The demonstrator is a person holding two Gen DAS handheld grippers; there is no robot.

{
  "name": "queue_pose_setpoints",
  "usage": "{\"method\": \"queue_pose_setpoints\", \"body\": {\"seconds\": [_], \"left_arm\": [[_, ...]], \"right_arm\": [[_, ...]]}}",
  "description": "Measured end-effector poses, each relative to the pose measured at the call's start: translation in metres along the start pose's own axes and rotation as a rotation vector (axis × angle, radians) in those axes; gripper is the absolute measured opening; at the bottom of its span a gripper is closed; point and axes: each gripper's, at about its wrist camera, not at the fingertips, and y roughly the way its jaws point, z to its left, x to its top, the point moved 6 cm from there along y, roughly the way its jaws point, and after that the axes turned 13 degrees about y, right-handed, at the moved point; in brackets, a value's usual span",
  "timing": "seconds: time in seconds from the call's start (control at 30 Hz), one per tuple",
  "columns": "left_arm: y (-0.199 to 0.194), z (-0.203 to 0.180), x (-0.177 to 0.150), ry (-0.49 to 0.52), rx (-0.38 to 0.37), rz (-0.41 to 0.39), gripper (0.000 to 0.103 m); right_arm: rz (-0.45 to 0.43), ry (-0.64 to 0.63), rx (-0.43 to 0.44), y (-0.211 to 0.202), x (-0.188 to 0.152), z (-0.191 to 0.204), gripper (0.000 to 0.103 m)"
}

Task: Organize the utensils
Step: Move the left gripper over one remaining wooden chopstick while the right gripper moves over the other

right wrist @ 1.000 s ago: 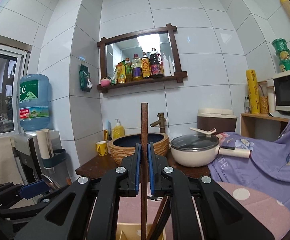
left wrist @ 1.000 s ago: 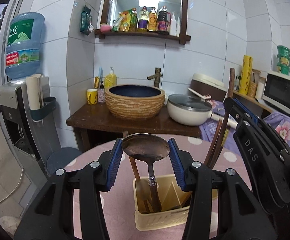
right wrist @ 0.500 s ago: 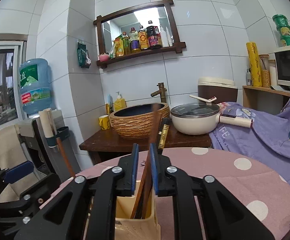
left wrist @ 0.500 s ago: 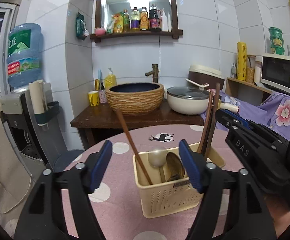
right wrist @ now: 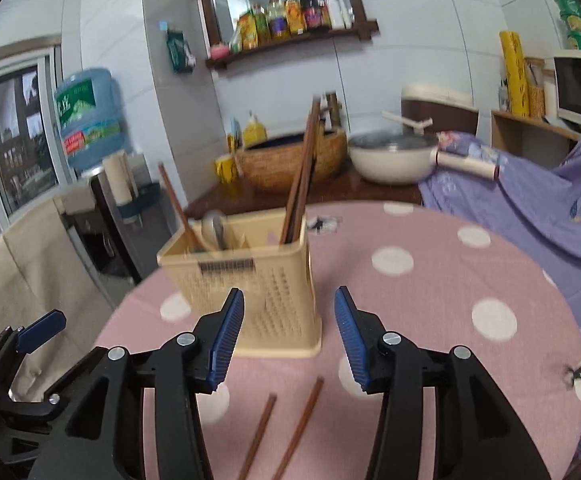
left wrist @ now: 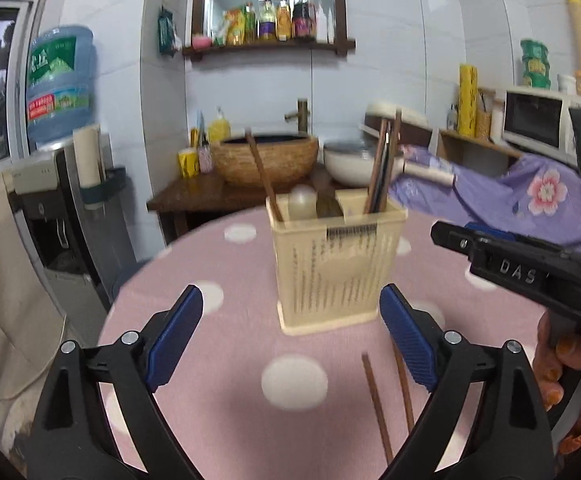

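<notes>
Right wrist view: right hand-held gripper agape, empty, above two loose chopsticks on tabletop. Left hand-held gripper likewise spread, empty. Caddy holds sorted utensils upright; loose pair probably next.

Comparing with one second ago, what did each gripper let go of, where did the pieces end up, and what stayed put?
The left gripper released the ladle, now standing in the basket; the right gripper opened off its chopsticks, now in the basket's right compartment. Both grippers have drawn back, open and empty. The basket stayed on the table. Two loose chopsticks lie in front of it.
</notes>
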Motion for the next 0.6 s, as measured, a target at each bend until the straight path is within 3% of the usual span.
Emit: {"method": "queue_pose_setpoints", "body": {"seconds": [0.23,0.43,0.6], "left_arm": [[0.012,-0.006,-0.066,-0.069,-0.051,0.166,0.089],[0.02,-0.007,-0.093,-0.08,-0.066,0.232,0.089],[0.023,-0.016,-0.1,-0.059,-0.085,0.246,0.088]], "right_arm": [[0.196,-0.007,-0.067,0.016,-0.06,-0.017,0.047],[0.289,-0.017,-0.144,0.037,-0.088,-0.023,0.045],[0.362,-0.009,-0.184,0.058,-0.102,-0.024,0.035]]}}
